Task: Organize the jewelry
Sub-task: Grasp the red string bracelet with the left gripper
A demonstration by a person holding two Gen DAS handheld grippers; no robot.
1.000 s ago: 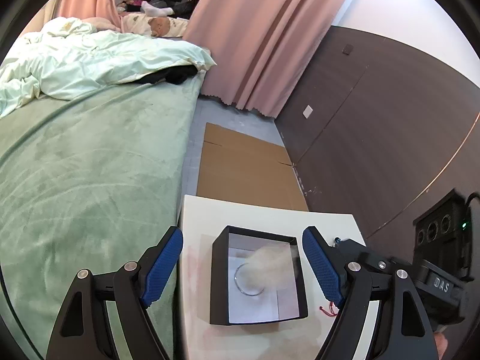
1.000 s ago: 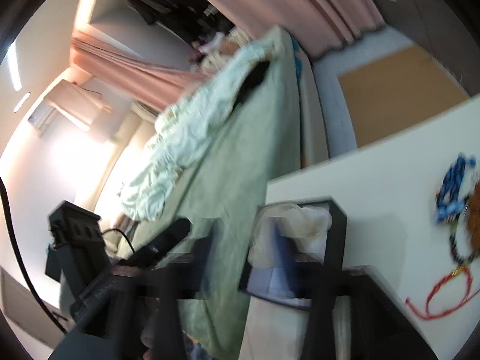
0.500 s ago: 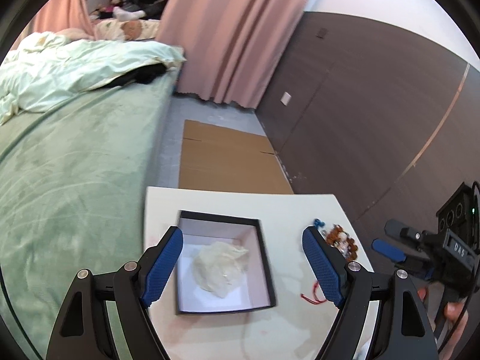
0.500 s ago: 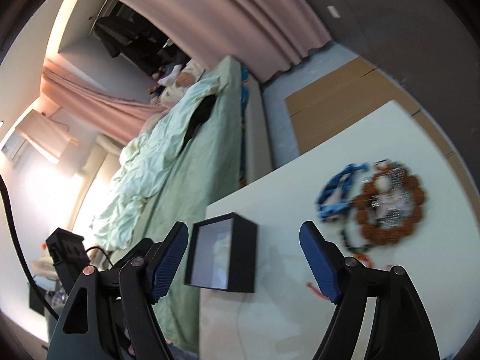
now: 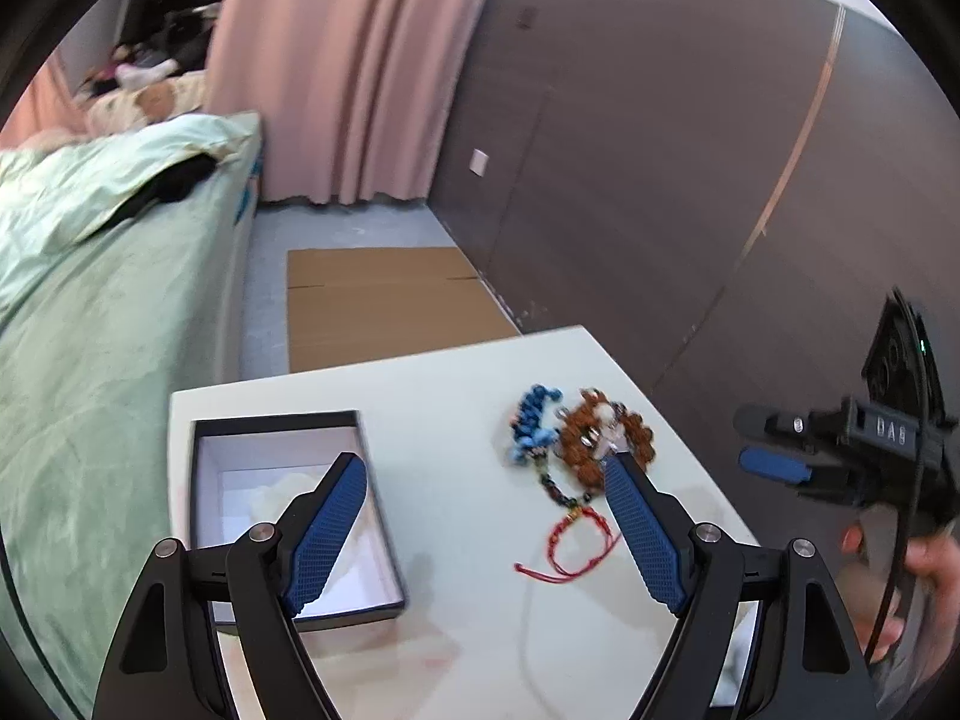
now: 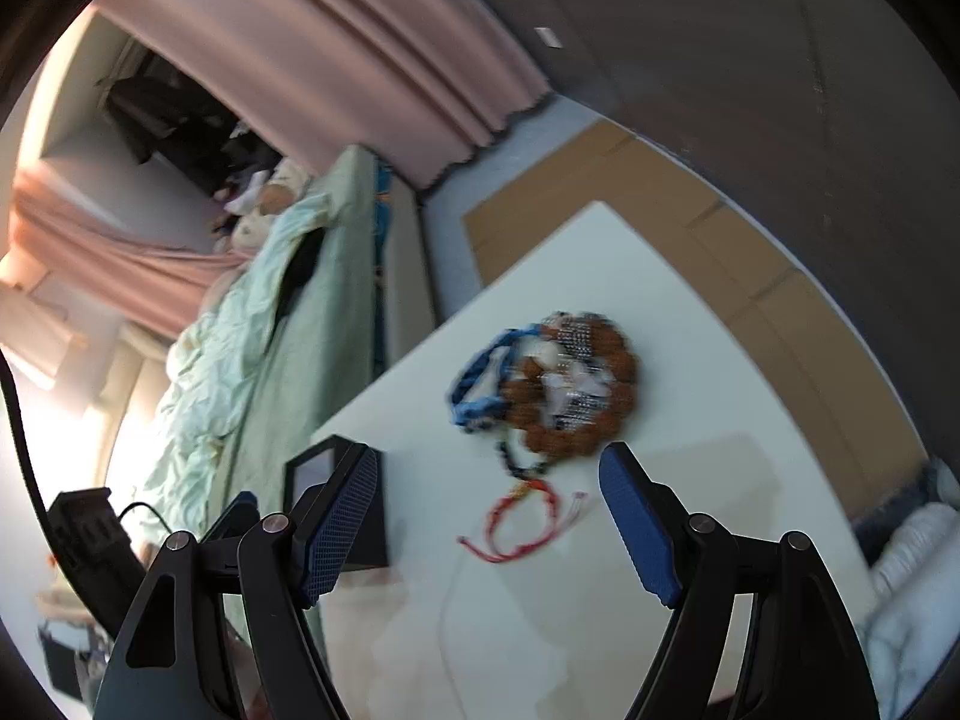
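Observation:
An open black box with a white lining holds a crumpled white piece and stands at the left of the white table. A jewelry pile lies to its right: a blue bead bracelet, a brown bead bracelet, a dark bead strand and a red cord bracelet. My left gripper is open and empty above the table between box and pile. My right gripper is open and empty, just before the red cord and brown beads; it also shows in the left wrist view.
A bed with a green cover runs along the table's left side. Flat cardboard lies on the floor beyond the table. A dark wall and pink curtain stand behind. White fabric lies at the table's right.
Both grippers swung right, away from the box toward the jewelry pile. The right gripper left the box and now faces the bracelets. The white piece stays in the box.

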